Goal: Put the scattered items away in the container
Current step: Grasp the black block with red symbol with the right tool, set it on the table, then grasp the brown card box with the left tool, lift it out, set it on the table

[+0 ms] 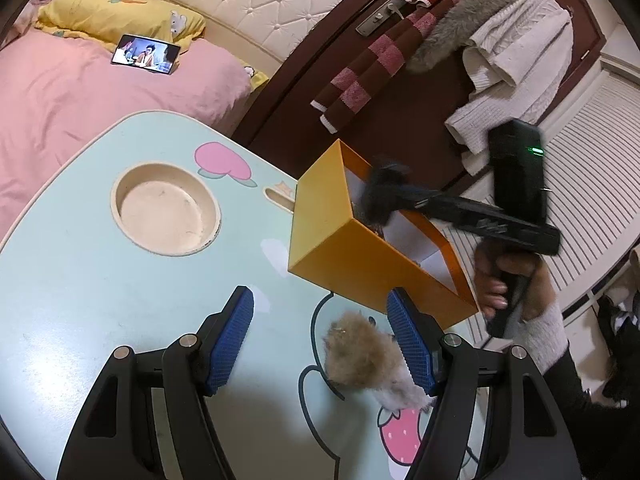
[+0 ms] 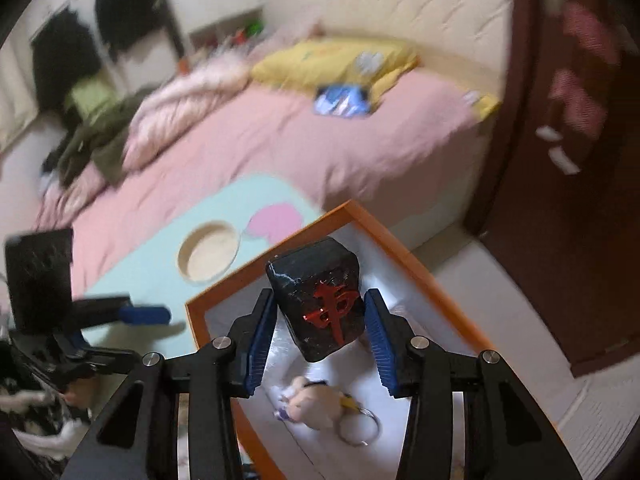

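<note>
right gripper (image 2: 320, 340) hovering over orange cardboard box (image 2: 400, 240), jaws apart w/ black mahjong-tile block (image 2: 320, 300) between, prob loose. left gripper (image 1: 320, 344) gaping; brown fluffy pompom (image 1: 360, 356) touching its right pad, on mint table (image 1: 80, 280).

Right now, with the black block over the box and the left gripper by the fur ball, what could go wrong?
The black block may land on the keychain doll already in the orange box. The fur ball lies against one pad of the left gripper, so closing might push it away. The box overhangs the table edge.
</note>
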{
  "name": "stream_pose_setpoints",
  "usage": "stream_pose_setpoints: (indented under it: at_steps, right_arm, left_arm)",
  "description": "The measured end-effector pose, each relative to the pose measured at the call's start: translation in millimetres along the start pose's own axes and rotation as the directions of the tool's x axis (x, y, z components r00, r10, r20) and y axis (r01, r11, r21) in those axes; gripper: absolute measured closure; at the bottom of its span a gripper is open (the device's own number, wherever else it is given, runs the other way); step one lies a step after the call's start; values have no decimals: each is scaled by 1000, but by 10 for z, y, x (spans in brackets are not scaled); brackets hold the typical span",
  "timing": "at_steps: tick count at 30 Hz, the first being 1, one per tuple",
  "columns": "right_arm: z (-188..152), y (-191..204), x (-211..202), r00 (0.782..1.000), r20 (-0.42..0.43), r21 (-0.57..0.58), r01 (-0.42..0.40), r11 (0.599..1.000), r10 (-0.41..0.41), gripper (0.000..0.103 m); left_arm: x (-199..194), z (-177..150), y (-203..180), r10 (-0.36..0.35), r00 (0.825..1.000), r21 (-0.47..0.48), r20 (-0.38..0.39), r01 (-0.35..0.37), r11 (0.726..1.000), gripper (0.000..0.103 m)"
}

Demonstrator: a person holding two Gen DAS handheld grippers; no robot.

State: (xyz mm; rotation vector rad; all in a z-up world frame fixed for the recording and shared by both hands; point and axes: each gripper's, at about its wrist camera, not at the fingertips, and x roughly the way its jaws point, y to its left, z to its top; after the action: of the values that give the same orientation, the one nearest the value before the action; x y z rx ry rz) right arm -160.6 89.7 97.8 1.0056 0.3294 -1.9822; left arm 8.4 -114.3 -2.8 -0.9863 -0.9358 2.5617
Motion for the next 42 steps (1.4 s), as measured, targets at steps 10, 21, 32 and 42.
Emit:
stream_pose_setpoints:
  at_steps: [10,21,32,42]
  right_arm:
    - [-764,524,-745,988,58,158,-151,976,143,60]
    - [-1461,961,-383,987,13,332,-154,931,158,64]
    - [-1784,989,-768,961,276,394,-107,913,-6,54]
    - [-1866,864,-731,953,301,398,-160,903,36,54]
  left_arm:
    - [-9,-11,0,22,1000,1,0,-22,1000,34]
    - [-189,345,-277,73,996,117,50,-79,990,34]
    - [749,699,-1212,258,949,438,-180,-157,885,34]
    - [1680,656,-1424,453,848,518,-274,-267,813,38]
